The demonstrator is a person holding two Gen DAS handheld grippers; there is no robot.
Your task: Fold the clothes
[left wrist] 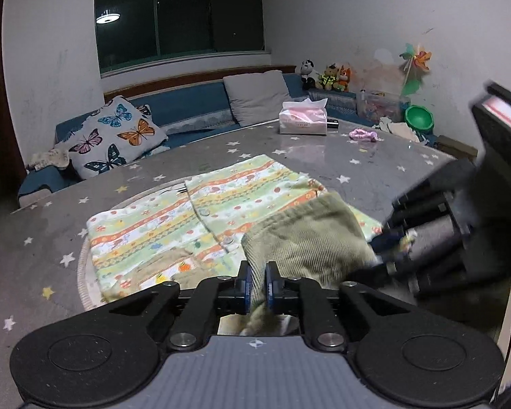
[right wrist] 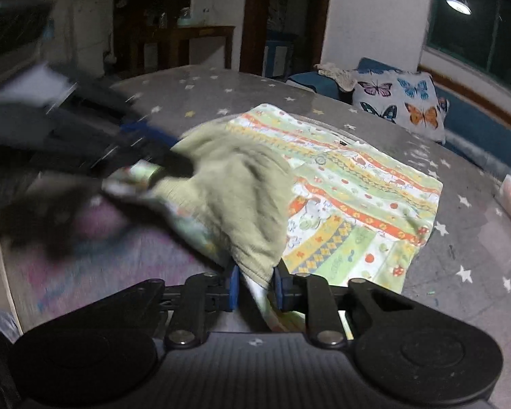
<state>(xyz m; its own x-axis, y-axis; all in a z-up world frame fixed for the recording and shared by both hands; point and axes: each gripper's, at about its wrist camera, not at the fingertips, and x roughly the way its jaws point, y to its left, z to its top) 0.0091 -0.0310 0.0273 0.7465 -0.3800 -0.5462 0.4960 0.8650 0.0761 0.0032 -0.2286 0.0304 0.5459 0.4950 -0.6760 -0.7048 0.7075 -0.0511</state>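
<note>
A child's patterned shirt (left wrist: 173, 218) with green, orange and yellow stripes lies flat on the grey star-print table (left wrist: 51, 238). Its olive ribbed hem (left wrist: 310, 235) is lifted and stretched between both grippers. My left gripper (left wrist: 256, 284) is shut on one end of the hem. My right gripper (right wrist: 255, 288) is shut on the other end of the hem (right wrist: 235, 191), with the shirt (right wrist: 357, 191) spread beyond it. The right gripper (left wrist: 391, 248) also shows at the right of the left wrist view, and the left gripper (right wrist: 143, 167) shows blurred at the left of the right wrist view.
A tissue box (left wrist: 302, 117) and a small pink cloth (left wrist: 363, 134) sit at the table's far side. A sofa with a butterfly cushion (left wrist: 114, 136) and a grey pillow (left wrist: 259, 97) runs behind the table. Plush toys (left wrist: 325, 75) stand in the corner.
</note>
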